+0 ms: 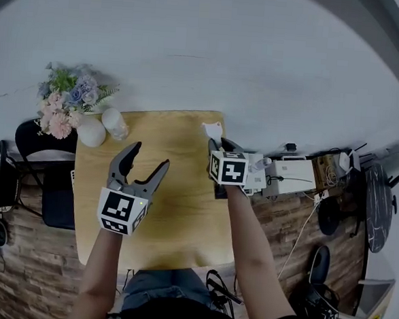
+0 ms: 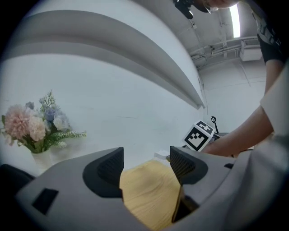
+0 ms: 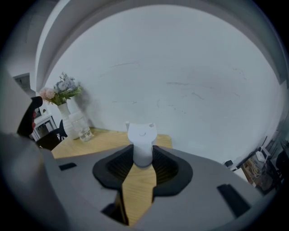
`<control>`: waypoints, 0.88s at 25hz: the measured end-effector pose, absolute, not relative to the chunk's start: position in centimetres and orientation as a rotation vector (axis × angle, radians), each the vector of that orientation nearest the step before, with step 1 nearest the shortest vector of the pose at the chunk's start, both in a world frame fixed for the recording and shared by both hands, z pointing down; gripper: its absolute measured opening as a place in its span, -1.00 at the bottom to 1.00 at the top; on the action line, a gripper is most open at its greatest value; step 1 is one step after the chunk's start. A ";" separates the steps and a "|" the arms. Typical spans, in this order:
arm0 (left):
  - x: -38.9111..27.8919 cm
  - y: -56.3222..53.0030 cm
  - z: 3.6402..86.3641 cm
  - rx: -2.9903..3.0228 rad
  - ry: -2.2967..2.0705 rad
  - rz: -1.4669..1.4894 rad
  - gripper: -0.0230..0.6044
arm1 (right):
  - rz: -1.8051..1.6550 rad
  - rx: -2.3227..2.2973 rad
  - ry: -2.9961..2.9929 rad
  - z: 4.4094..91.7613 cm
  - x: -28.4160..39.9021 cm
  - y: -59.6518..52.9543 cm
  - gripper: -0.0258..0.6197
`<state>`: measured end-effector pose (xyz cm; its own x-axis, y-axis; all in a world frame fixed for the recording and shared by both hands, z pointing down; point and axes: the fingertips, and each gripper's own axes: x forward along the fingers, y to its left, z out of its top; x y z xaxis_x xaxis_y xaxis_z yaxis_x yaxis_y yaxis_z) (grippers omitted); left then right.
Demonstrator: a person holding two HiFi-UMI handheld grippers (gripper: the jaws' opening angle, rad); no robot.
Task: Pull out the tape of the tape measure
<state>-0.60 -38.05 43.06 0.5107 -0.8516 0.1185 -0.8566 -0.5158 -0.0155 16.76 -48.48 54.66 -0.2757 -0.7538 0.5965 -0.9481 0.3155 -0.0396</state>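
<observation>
Surroundings: far-left corner of the worktop (image 1: 182,209) has a white rounded vase (image 1: 91,132) w/ a bouquet (image 1: 67,102) of pink, blue and white flowers plus green sprigs. Just beside the vase stands a clear glass (image 1: 115,123); contents can't be made out. Black chair (image 1: 42,165) sits off the worktop's left edge. Off the right edge is a low shelf w/ white boxes (image 1: 290,175) and tangled cables. The floor (image 1: 14,272) is brown wood plank, the wall (image 1: 227,55) behind plain white. Nothing lies btwn the two grippers on the worktop; the vase and glass are well apart from both.

Worktop: pale yellow wood, smooth, rectangular, grain running lengthwise.

Task item: tape measure (image 3: 142,140), a small white plastic case, rounded body w/ two little ear-like bumps on top. It is near the worktop's far-right corner, up at the tips of the right gripper (image 1: 217,144). In the right gripper view the ribbed black pads are clamped on its lower part from both sides, the top sticking out past the tips. No tape seen drawn out.

Left gripper (image 1: 150,155): hovers over the worktop's left-middle area, jaws spread wide and released, only bare wood visible btwn the pads in the left gripper view. Grey body, black ribbed pads, marker cube at the back. It is well apart from the tape measure.
</observation>
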 end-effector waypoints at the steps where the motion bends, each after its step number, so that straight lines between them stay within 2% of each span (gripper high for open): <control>1: -0.4 -37.5 42.5 2.695 -1.533 0.166 0.11 | 0.535 1.497 -2.126 53.9 16.8 -47.8 -0.48; 22: 1.0 -30.5 33.6 2.798 -1.601 0.024 0.10 | 0.338 1.470 -2.298 40.5 16.6 -35.6 -0.48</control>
